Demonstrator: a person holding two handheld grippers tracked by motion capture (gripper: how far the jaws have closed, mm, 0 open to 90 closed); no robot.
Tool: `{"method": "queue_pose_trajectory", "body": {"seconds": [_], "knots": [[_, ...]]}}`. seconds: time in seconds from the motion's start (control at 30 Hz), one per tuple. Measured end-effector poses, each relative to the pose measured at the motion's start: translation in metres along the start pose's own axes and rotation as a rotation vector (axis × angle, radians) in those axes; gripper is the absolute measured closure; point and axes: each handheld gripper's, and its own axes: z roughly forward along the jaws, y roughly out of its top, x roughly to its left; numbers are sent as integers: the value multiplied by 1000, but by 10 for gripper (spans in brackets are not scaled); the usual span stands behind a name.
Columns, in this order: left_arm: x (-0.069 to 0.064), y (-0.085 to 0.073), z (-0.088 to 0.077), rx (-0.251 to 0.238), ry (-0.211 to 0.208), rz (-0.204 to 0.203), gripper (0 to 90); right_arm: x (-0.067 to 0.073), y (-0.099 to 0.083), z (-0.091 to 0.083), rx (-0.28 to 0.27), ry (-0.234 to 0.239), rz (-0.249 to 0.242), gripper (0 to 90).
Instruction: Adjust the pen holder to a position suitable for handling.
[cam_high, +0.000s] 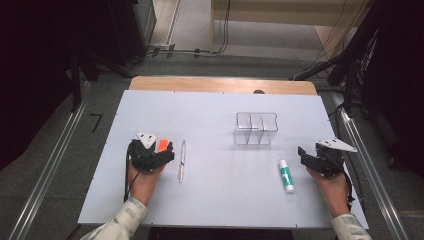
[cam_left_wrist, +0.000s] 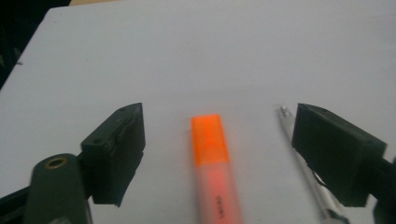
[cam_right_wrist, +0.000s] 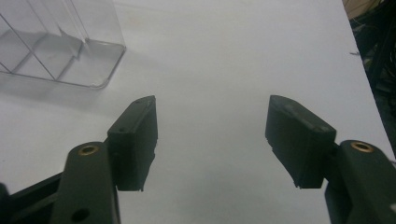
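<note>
Straddling orange plastic highlighter (cam_left_wrist: 214, 168), left gripper (cam_left_wrist: 217, 154) jaws spread, not touching; right gripper (cam_right_wrist: 212, 140) spread, nothing grasped, near clear plastic divided box (cam_right_wrist: 56, 51).

grey floor (cam_high: 200, 20), dark room edges, wooden bench (cam_high: 280, 10) behind the white table (cam_high: 210, 200)

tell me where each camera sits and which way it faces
High view: above the person's side, looking forward and down on the white table; both forearms, left gripper and right gripper show.
Left gripper view: rides the left gripper, looking along its open jaws at the orange highlighter between them.
Right gripper view: rides the right gripper, facing the clear plastic divided organiser beyond its open jaws.
Shared: high and left gripper views both show the highlighter and the slim clear pen.
</note>
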Motion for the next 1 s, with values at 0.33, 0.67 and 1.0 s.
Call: {"method": "queue_pose_trajectory", "body": {"seconds": [0.33,0.67,1.0], "knots": [[-45,17,26,14,-115,30,487,11,14,16,-48,58,-29,568],[-109,46,57,37,-245,88,871,29,34,41,-16,119,-10,879],[-153,61,75,52,-280,141,900,42,45,54,13,139,-15,879]]}}
